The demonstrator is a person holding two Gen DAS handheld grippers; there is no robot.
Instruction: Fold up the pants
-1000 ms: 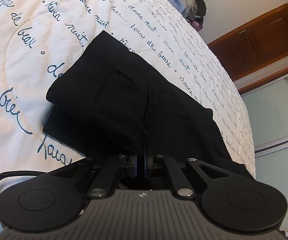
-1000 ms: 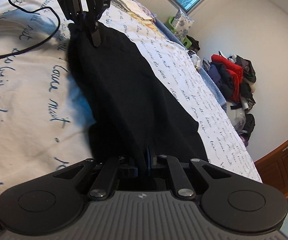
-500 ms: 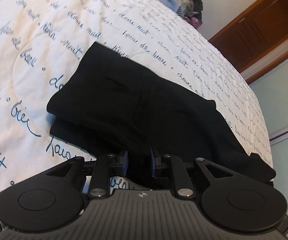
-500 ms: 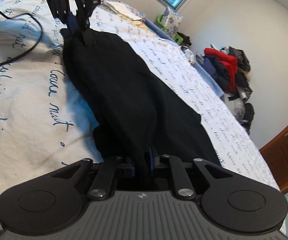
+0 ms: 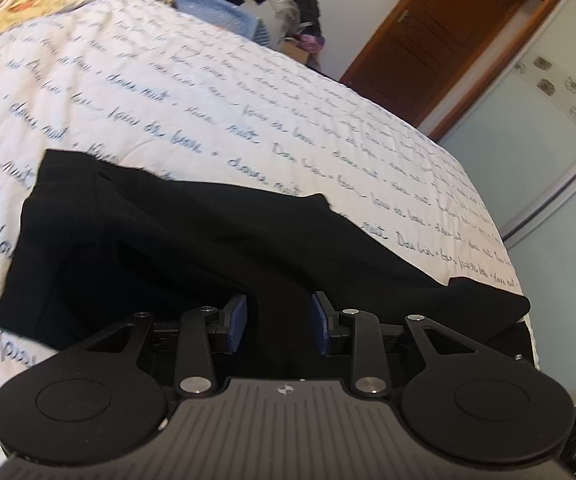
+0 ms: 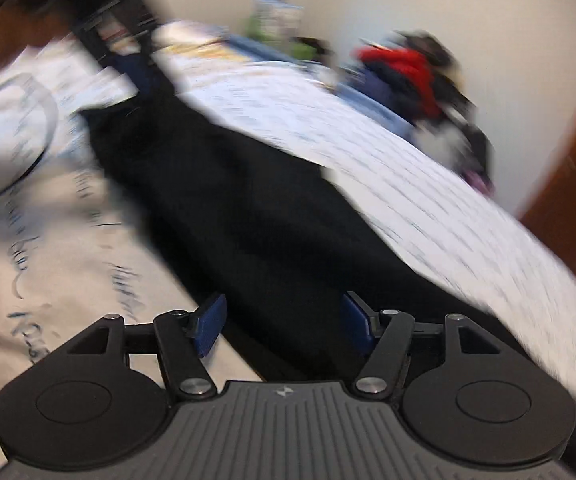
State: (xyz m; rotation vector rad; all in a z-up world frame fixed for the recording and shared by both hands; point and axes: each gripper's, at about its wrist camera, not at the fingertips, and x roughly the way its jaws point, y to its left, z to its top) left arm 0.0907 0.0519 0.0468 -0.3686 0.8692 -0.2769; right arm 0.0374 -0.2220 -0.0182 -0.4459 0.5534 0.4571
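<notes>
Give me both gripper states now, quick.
Left gripper: open, holding nothing, black pants between its pads.
Right gripper: open, holding nothing, above the pants.

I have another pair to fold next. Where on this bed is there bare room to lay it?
Bare quilt lies beyond the black pants, across the white script-printed bedspread toward the brown wooden door, and left of the pants. It is crowded at the far head end: yellow and blue folded items.
</notes>
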